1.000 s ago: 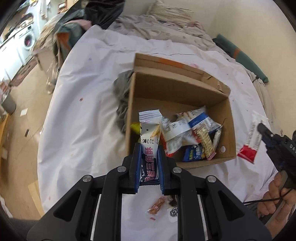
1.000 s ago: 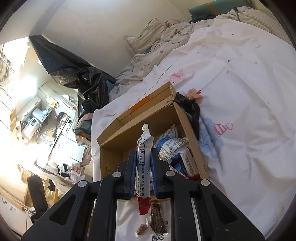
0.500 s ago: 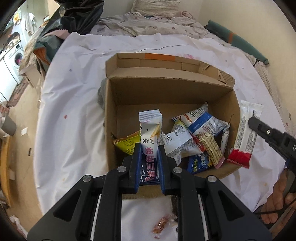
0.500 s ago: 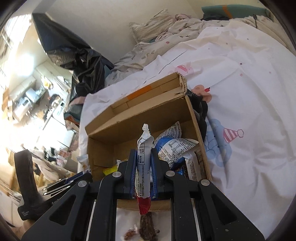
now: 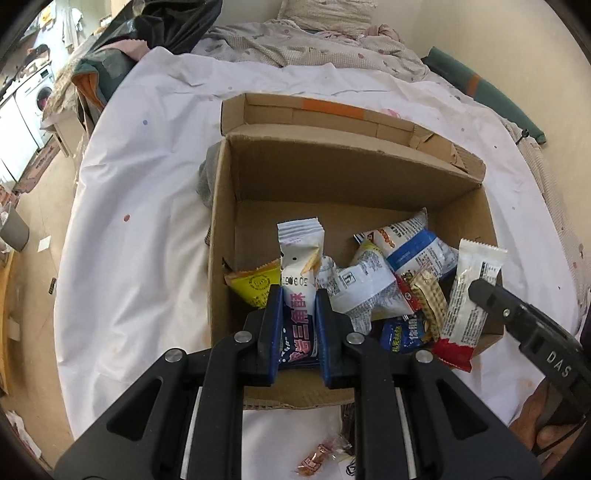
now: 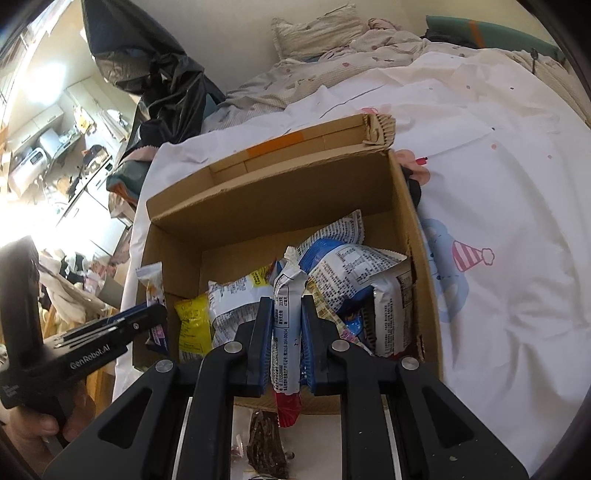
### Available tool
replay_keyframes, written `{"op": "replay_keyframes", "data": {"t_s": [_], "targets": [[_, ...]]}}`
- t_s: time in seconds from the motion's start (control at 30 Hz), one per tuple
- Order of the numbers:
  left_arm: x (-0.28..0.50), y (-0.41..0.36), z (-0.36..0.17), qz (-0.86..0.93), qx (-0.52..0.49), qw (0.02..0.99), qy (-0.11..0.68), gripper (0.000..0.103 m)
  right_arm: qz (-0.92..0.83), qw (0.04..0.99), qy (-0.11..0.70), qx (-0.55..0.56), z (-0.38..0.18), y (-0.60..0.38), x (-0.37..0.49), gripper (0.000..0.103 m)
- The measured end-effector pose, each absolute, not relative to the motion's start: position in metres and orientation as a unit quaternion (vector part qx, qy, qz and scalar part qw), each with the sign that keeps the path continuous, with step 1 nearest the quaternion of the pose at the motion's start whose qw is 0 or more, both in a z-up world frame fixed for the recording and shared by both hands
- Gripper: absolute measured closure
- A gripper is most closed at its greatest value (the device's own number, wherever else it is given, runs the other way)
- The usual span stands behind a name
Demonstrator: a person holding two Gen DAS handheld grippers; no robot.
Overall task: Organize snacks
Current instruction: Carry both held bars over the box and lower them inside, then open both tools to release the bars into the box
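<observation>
An open cardboard box [image 5: 343, 177] sits on the white sheet with several snack packets [image 5: 391, 273] piled in its near right part. My left gripper [image 5: 298, 295] is shut on a white and purple snack packet [image 5: 300, 258], held upright over the box's near edge. My right gripper [image 6: 287, 302] is shut on a white snack bar with a red end [image 6: 286, 325], also over the near edge of the box [image 6: 266, 192]. In the left wrist view that bar [image 5: 469, 291] hangs at the box's right corner.
A small orange candy [image 5: 314, 452] and a dark wrapper [image 6: 264, 439] lie on the sheet in front of the box. A dark cloth [image 5: 205, 177] lies against the box's left side. Bedding and pillows [image 5: 332, 22] lie behind; the floor drops off left.
Both grippers have come forward and lower toward the box with their packets still held; the box now fills more of each view. The right gripper has rolled.
</observation>
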State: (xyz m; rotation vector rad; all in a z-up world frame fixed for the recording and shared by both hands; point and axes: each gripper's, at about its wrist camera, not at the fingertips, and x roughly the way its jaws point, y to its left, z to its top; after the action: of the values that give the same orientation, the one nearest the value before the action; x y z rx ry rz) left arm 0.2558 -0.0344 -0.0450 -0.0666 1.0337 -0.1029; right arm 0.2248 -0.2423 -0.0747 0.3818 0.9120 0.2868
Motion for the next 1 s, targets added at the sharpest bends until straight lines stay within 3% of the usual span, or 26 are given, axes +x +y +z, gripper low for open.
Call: {"op": "replay_keyframes", "data": {"t_s": [0.57,0.6,0.63,0.7,0.77,0.83,1.0], "targets": [[0.253,-0.035,-0.043,-0.053,-0.033,0.872,0.485,0.087,0.155,0.868,0.43,0.195,-0.071,-0.241,0.224,0.083],[0.253,-0.036,-0.042,-0.056,-0.033,0.873,0.483,0.086,0.151,0.869,0.429,0.195,-0.069,-0.241,0.223,0.076],[0.252,-0.036,-0.041,-0.057,-0.03,0.874,0.481,0.081,0.151,0.869,0.427,0.2,-0.069,-0.243,0.223,0.068],[0.249,-0.039,-0.038,-0.057,-0.022,0.878,0.475,0.062,0.148,0.869,0.418,0.221,-0.067,-0.249,0.222,0.026],[0.247,-0.039,-0.034,-0.055,-0.021,0.883,0.466,0.034,0.135,0.874,0.41,0.223,-0.064,-0.254,0.221,0.024],[0.245,-0.038,-0.03,-0.055,-0.03,0.888,0.455,0.025,0.131,0.873,0.414,0.221,-0.062,-0.256,0.223,0.024],[0.241,-0.036,-0.025,-0.058,-0.033,0.895,0.44,0.024,0.127,0.869,0.411,0.244,-0.06,-0.265,0.219,0.024]]}}
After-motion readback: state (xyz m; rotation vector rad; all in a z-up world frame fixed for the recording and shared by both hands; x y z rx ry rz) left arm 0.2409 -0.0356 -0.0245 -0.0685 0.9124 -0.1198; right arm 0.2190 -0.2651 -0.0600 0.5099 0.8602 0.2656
